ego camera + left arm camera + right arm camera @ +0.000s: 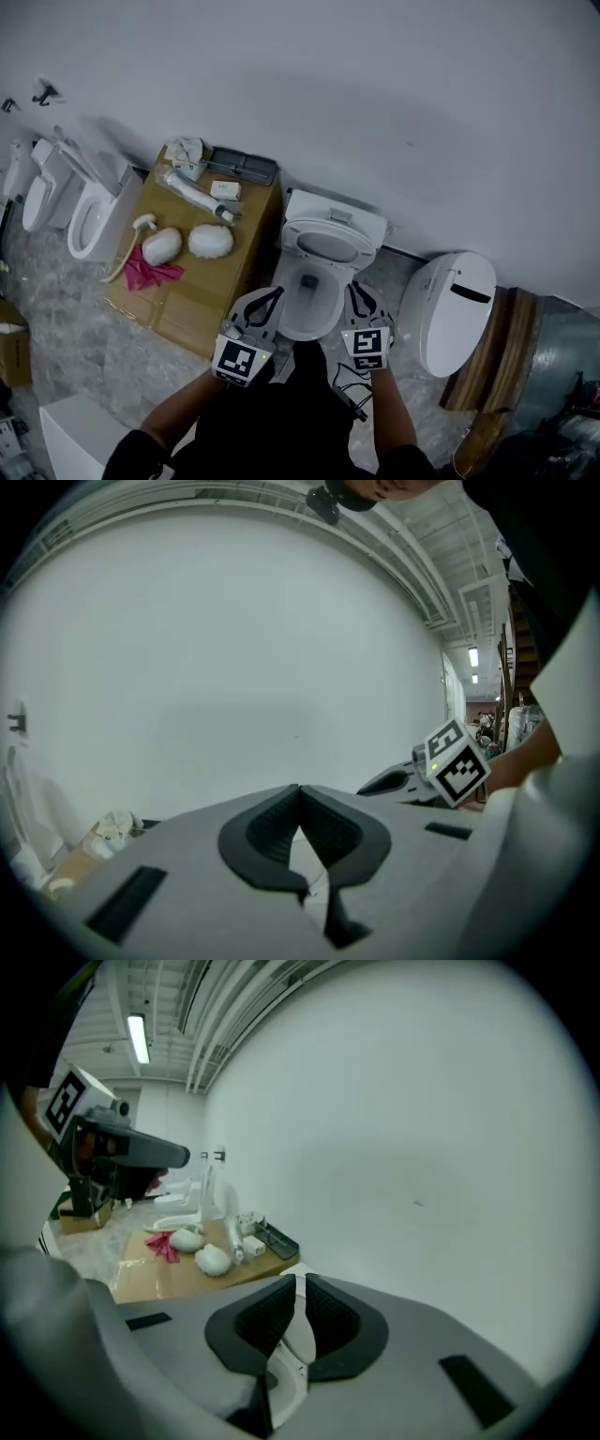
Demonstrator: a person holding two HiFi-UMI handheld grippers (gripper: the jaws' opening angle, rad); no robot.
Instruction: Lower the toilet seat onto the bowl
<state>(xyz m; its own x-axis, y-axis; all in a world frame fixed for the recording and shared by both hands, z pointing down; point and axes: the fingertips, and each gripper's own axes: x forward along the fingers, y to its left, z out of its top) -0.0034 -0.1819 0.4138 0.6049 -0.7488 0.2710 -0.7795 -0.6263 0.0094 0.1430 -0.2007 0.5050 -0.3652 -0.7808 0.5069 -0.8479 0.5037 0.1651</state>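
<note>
So, left to right. Box [202, 286] with odds and ends sits at 9 o'clock of the toilet, not in play.

Left gripper [270, 296] hovers by the left flank of the bowl [302, 323], fingers pressed together with nothing between them. Its own view looks over the closed tips at bare wall.

Seat [328, 247] is up, leaning back toward the tank [336, 216] at the 12 o'clock end of the toilet, with the bowl open below it. The ring faces the person. Its hinge line looks to run 9-to-3 across the back of the bowl, so the free rim has to swing down toward 6 o'clock. The seat lies at about 1 o'clock from the left tips, apart, no contact.

Right gripper [355, 291] is by the right flank of the bowl, fingers closed to a hairline slit and gripping nothing. White porcelain shows through that slit, behind the jaws and not held. The seat lies at about 11 o'clock from these tips, also apart.

Both grippers flank the bowl, roughly level. The right one looks slightly nearer the ring's edge, so it is the likelier hand to reach up and tip the ring forward. Either would have to travel toward 12 and get behind the free rim first. Whether the ring rests on the tank or on a lid behind it, I cannot tell.
</note>
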